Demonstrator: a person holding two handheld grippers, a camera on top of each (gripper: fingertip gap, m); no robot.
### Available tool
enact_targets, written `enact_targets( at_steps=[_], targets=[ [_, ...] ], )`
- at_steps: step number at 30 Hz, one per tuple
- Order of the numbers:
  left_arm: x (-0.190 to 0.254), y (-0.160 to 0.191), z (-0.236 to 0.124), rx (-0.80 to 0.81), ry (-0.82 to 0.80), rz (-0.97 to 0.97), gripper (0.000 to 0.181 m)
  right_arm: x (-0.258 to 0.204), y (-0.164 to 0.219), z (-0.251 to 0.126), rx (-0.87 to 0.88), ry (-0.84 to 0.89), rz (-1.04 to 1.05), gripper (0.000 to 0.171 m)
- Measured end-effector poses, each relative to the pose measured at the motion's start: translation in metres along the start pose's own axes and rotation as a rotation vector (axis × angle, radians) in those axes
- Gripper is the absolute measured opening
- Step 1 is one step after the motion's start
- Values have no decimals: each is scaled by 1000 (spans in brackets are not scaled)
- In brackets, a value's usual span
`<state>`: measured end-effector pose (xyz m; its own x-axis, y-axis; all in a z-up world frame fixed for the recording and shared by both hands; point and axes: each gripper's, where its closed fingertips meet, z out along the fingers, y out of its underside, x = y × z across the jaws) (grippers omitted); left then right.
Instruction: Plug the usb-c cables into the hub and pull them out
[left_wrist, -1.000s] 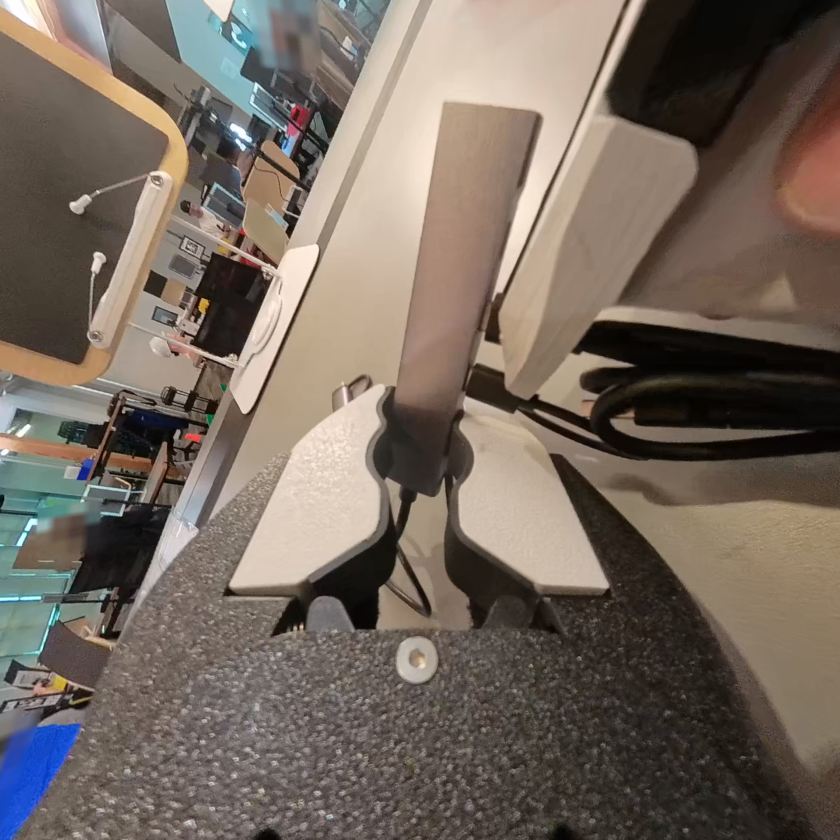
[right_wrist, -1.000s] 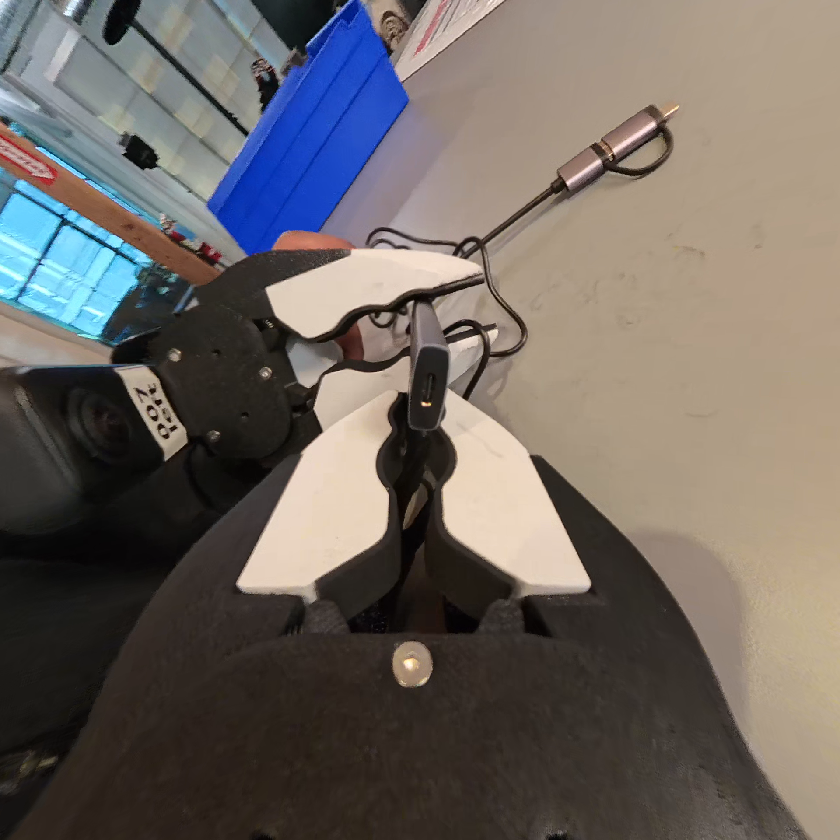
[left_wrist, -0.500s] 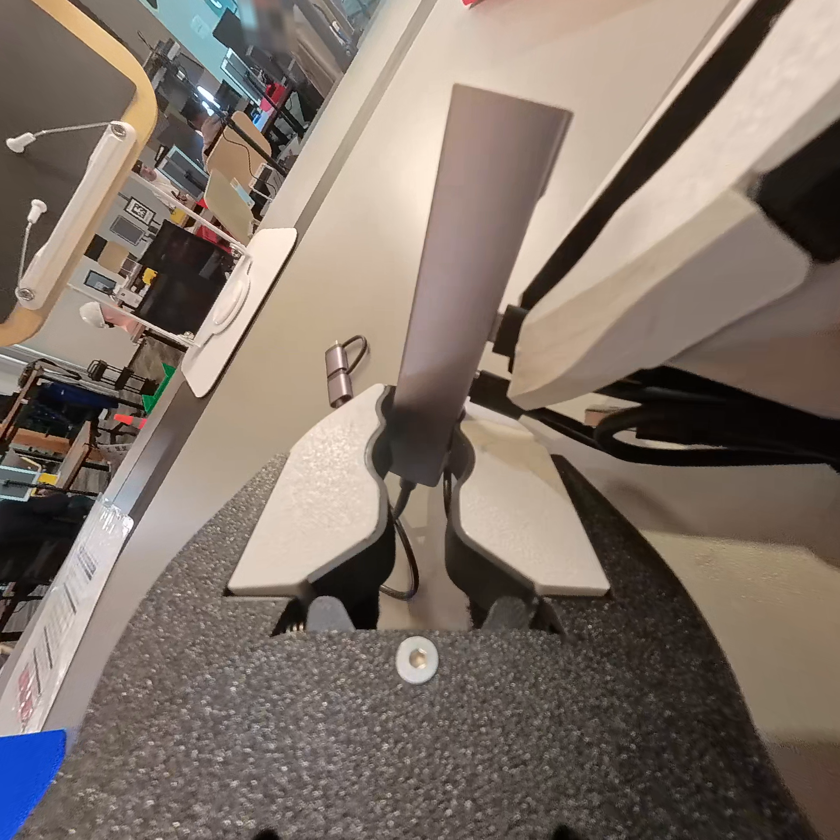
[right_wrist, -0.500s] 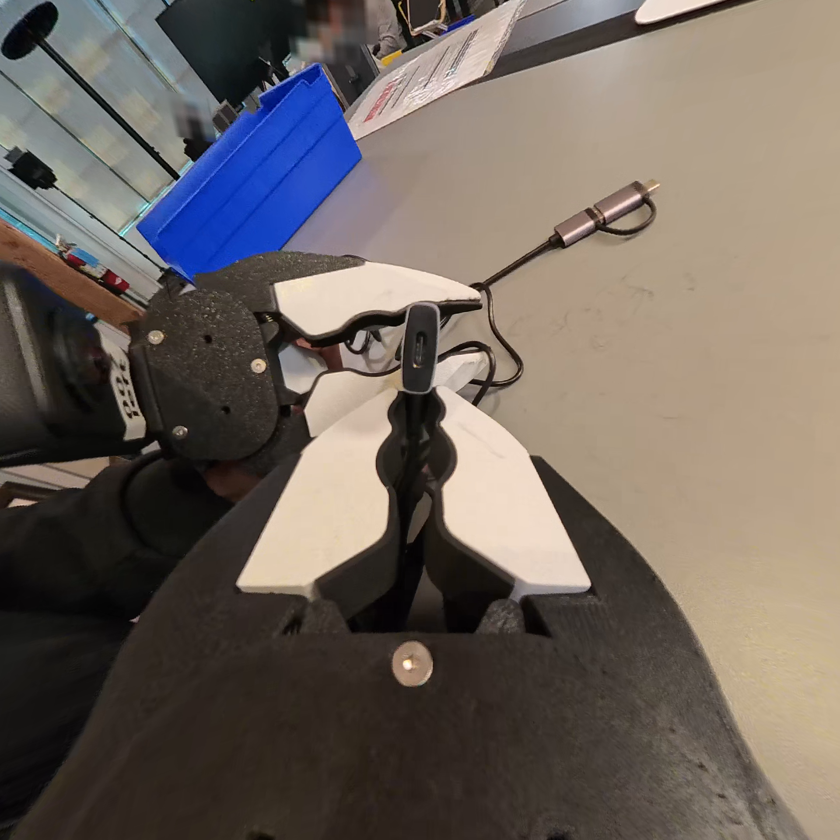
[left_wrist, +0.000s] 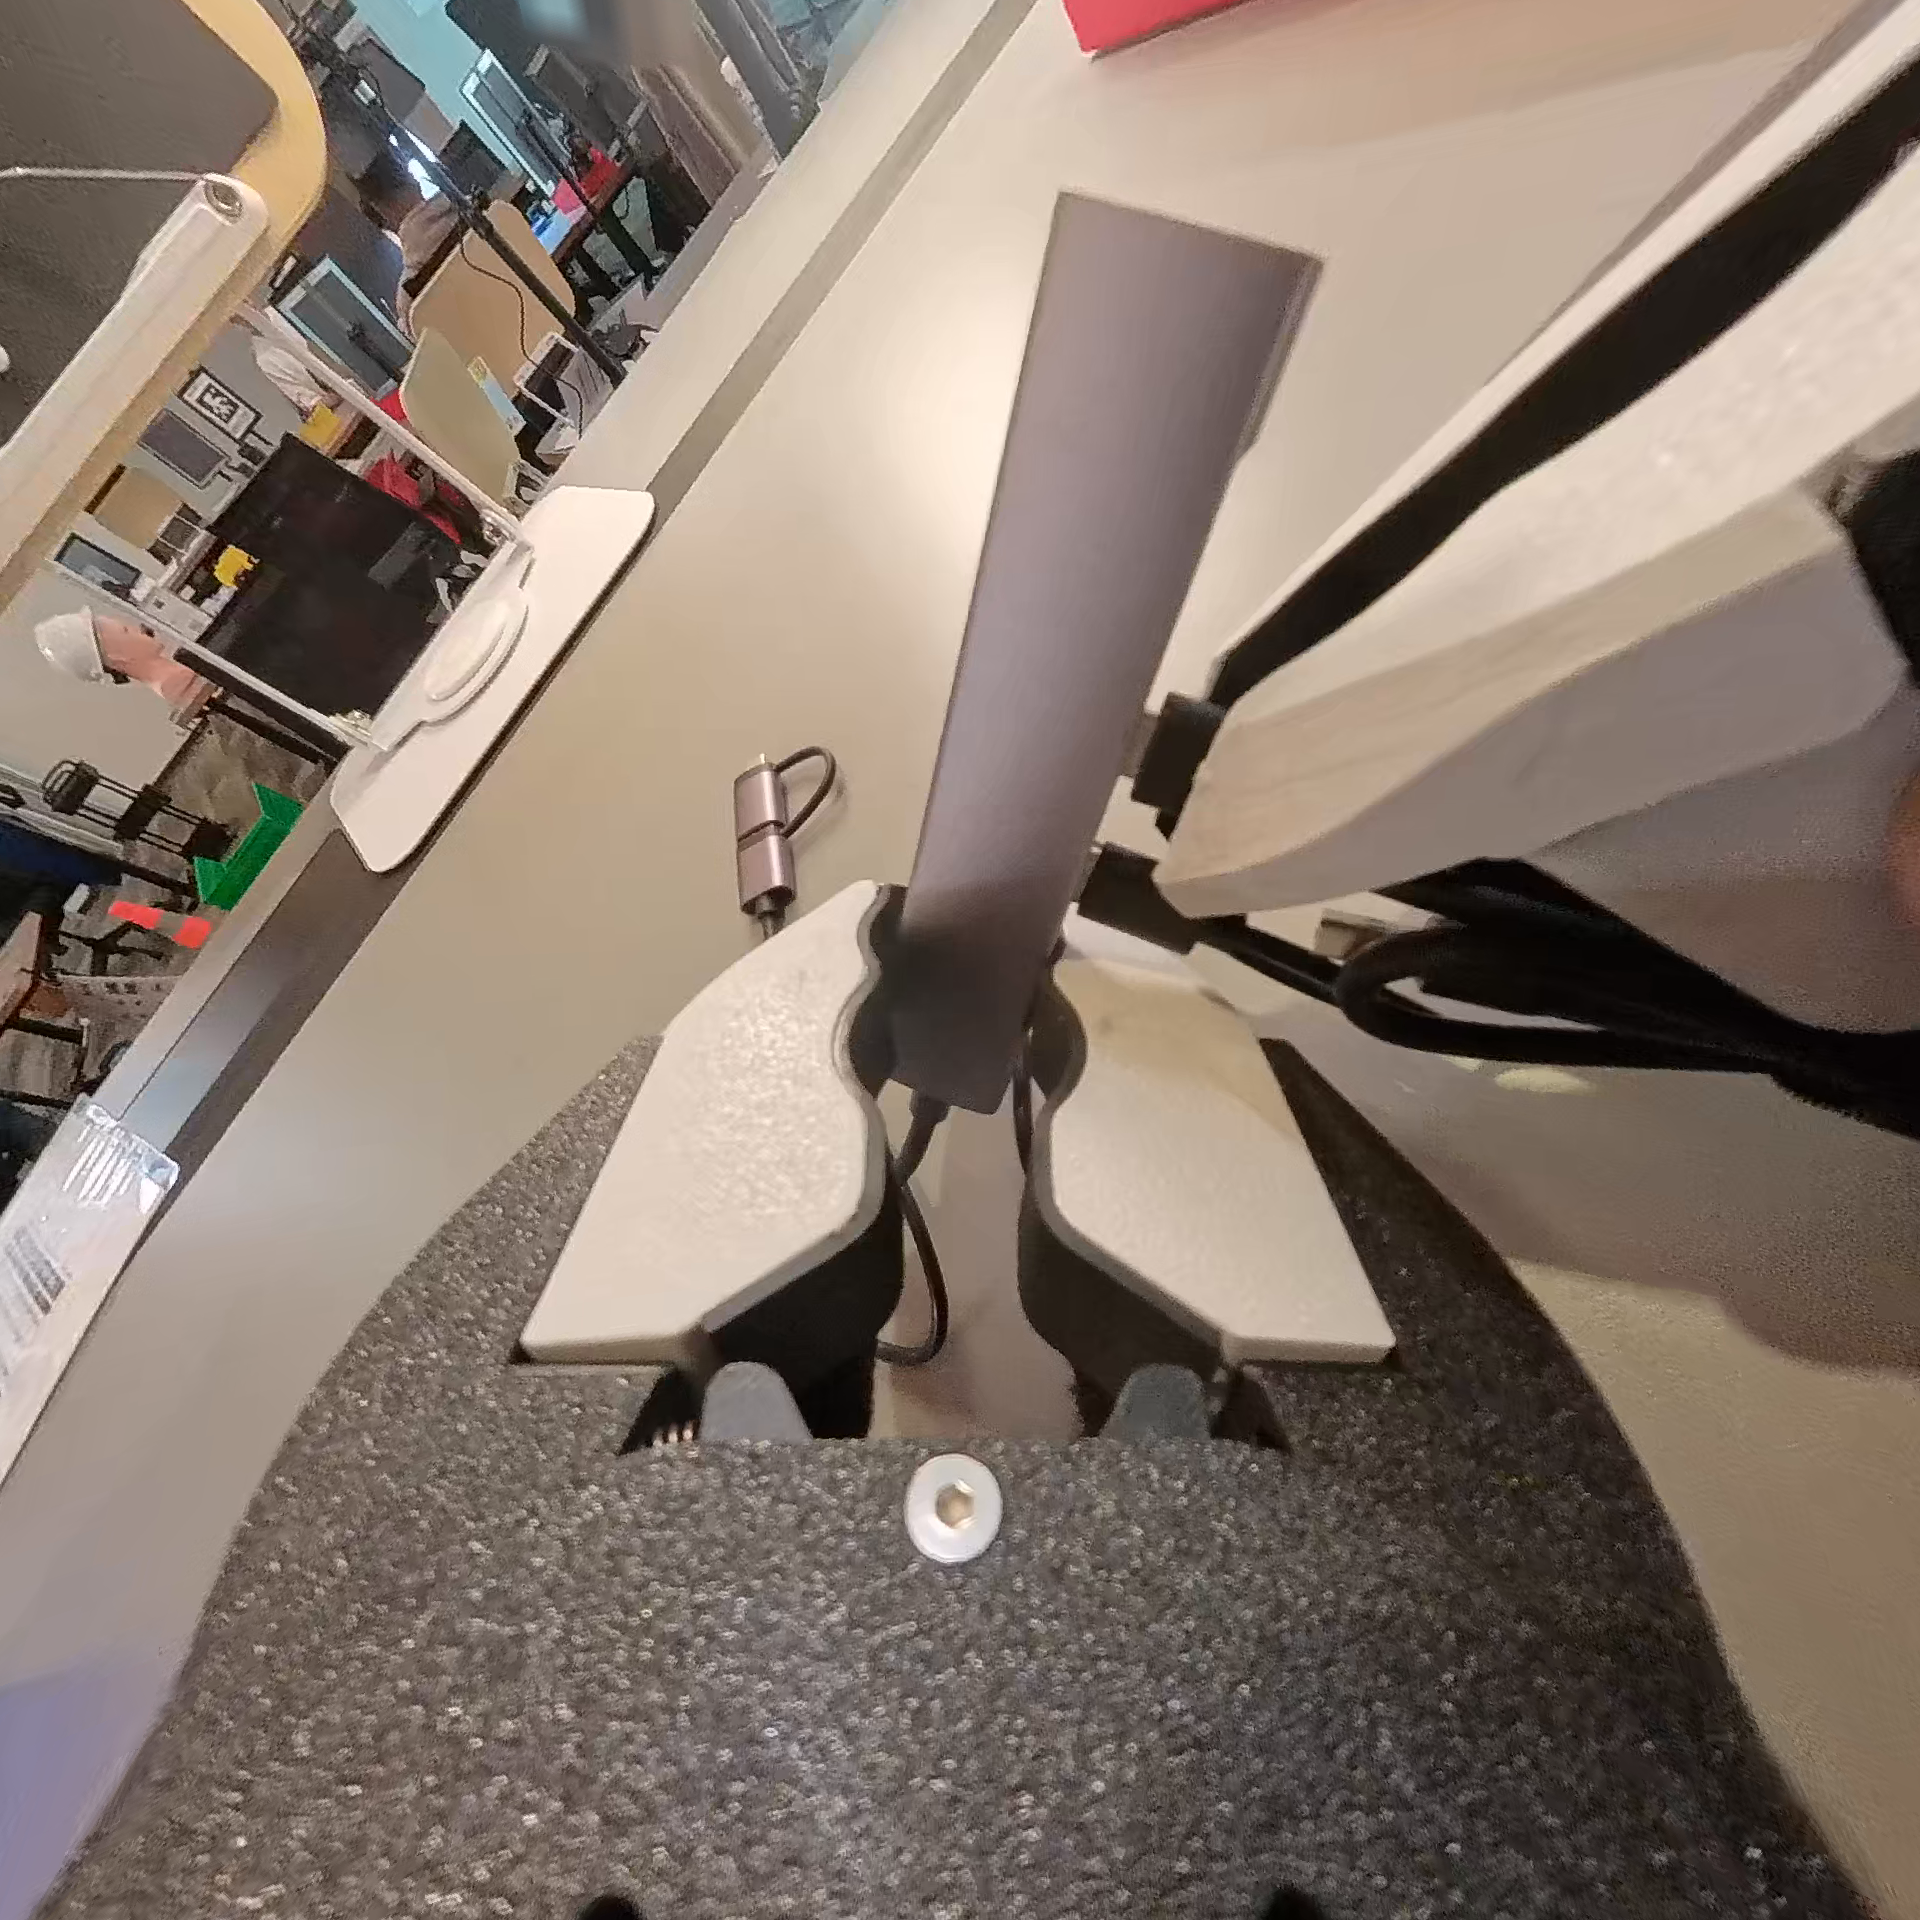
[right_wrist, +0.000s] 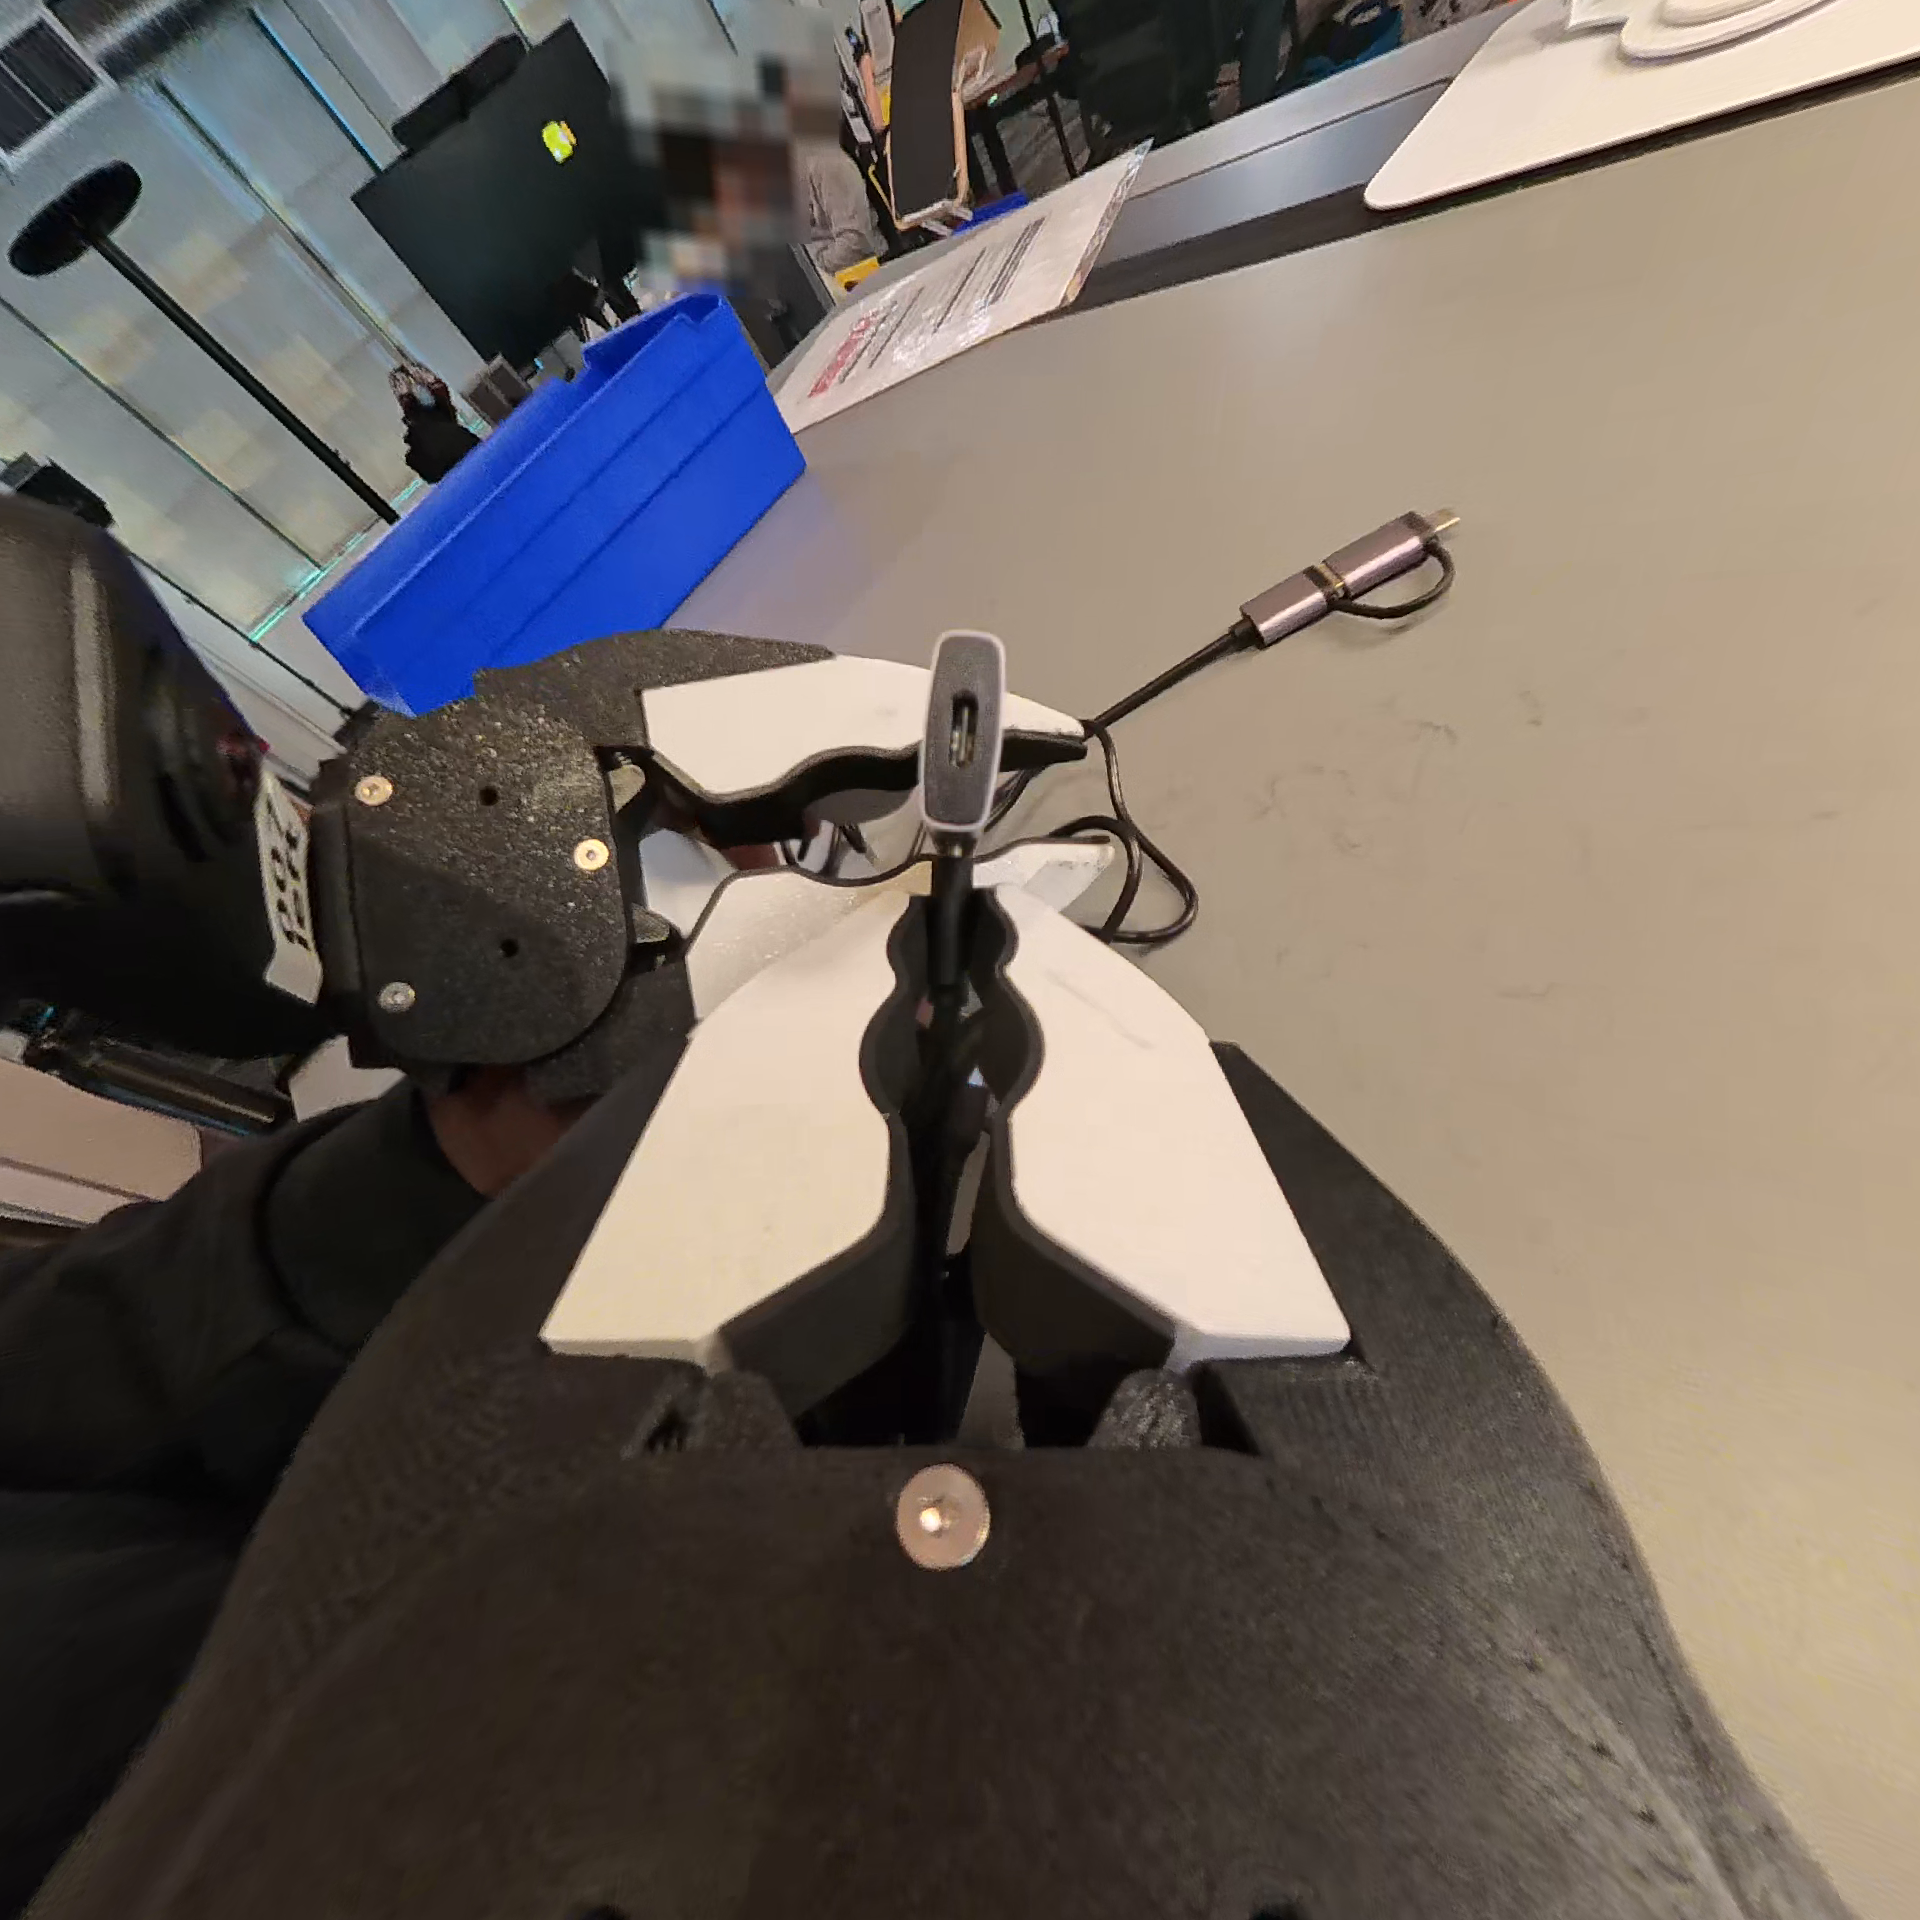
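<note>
We hold the hub, a flat grey-brown slab, by its near end in the left gripper, whose two pale fingers are clamped together on it; the slab rises upright out of the grip, and its thin black lead drops away between the fingers. In the right wrist view we hold a black usb-c cable in the right gripper, fingers pressed together on the cord, with the cable's grey end piece standing just past the fingertips and its open socket facing the camera. In the left wrist view the right gripper comes in from the right with pale fingers alongside the hub; a black connector sits right at the hub's right edge, though we cannot tell whether it is seated. A bundle of black cord hangs below those fingers. On the grey table lies a grey two-part adapter plug with a small black loop, far right of the grippers, its cord running back toward the left gripper, which the right wrist view shows side-on. Farther off we list a blue bin at the far left of the table, a printed sheet beyond it, and a white mat at the table's far edge.
</note>
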<state>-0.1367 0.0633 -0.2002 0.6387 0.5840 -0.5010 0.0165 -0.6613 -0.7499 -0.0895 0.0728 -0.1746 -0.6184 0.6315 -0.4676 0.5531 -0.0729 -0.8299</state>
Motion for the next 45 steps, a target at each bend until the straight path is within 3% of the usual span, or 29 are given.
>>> enact_targets(
  at_steps=[10,17,24,33,39,45],
  targets=[
    [6,-9,2,7,44,-89,23,1,-6,-8,72,92,-62,8],
    [4,-12,4,20,67,-148,22,5,-16,-8,-32,-80,80,8],
    [7,-11,6,1,84,-141,24,5,-8,-10,25,9,50,9],
    [6,-20,8,32,83,-193,23,13,-23,-14,59,-61,151,8],
    [12,-20,7,29,88,-150,23,13,-15,-19,-80,-138,99,8],
    [5,-19,9,23,66,-192,25,11,-17,-14,32,-69,102,8]
  ],
)
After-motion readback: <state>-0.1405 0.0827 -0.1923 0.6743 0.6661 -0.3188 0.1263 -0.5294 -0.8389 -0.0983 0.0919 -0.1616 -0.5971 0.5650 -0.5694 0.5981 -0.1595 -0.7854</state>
